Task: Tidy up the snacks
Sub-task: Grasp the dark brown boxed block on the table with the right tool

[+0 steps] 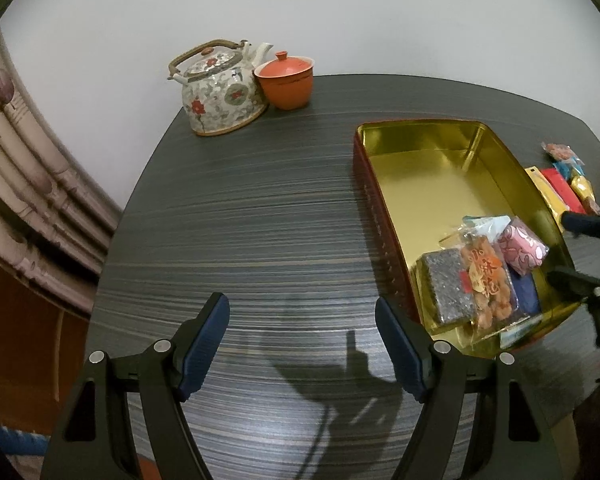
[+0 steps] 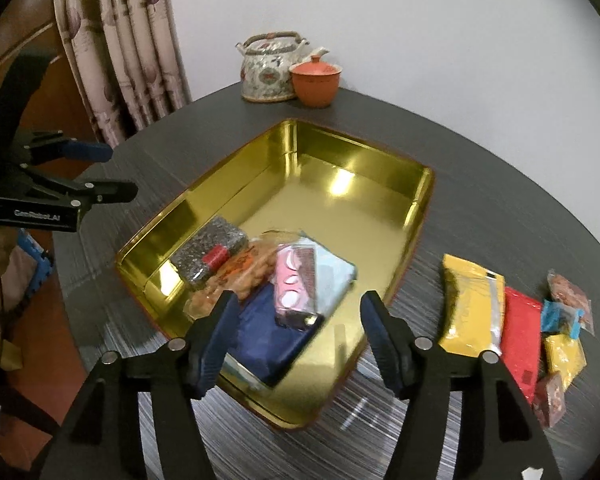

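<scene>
Right tongs (image 2: pixel 296 336) apart over glossy, perhaps metal, tin (image 2: pixel 416 200)

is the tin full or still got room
Partly full. Snacks cover only the near end of the tin; its far half shows bare gold floor.

The right tool (image 2: pixel 296 320) hangs open over the near end of a gold rectangular tin (image 2: pixel 352 184) holding wrapped snacks (image 2: pixel 260 280).

Your left gripper (image 1: pixel 302 344): jaws apart, empty, angled down. Your right gripper (image 2: pixel 296 336): jaws apart, empty, angled down.
</scene>
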`<action>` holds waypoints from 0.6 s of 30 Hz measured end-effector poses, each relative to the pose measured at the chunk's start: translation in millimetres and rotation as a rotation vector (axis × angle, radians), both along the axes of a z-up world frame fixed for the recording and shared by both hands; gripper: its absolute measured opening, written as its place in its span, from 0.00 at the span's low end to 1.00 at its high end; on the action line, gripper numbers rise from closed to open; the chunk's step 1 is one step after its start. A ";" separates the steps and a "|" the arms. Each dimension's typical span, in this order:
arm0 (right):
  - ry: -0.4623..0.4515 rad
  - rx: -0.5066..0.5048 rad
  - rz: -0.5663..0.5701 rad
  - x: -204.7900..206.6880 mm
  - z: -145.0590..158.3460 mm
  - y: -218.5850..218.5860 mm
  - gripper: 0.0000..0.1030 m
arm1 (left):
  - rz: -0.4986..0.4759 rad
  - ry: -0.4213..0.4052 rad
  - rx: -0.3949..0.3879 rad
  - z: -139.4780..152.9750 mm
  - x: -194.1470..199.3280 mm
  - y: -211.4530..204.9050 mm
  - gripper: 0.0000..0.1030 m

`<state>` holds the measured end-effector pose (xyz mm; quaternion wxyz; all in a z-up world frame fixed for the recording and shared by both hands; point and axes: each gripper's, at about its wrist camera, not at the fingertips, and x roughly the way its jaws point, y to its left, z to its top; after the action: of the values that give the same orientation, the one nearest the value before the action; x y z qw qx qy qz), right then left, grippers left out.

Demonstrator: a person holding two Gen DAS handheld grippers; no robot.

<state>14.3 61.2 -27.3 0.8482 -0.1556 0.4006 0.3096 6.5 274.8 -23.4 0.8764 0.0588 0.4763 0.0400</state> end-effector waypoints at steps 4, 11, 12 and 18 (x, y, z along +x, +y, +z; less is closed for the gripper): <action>-0.030 0.007 -0.053 2.6 7.0 -27.5 0.60 | 0.020 -0.005 -0.007 1.3 0.2 2.9 0.74; -0.051 -0.029 -0.205 26.2 6.9 -112.1 0.58 | 0.054 0.003 -0.010 -0.1 2.7 4.2 0.74; -0.045 -0.032 -0.236 31.3 4.9 -129.6 0.54 | 0.056 0.005 -0.007 -0.4 3.0 3.4 0.74; 0.002 -0.061 -0.320 54.3 -13.2 -203.9 0.43 | 0.044 0.015 0.014 -2.6 4.8 -8.2 0.74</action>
<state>68.7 -142.7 -40.5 0.8811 -0.1150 0.4304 0.1584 11.3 266.6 -26.0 0.8713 0.0548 0.4836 0.0625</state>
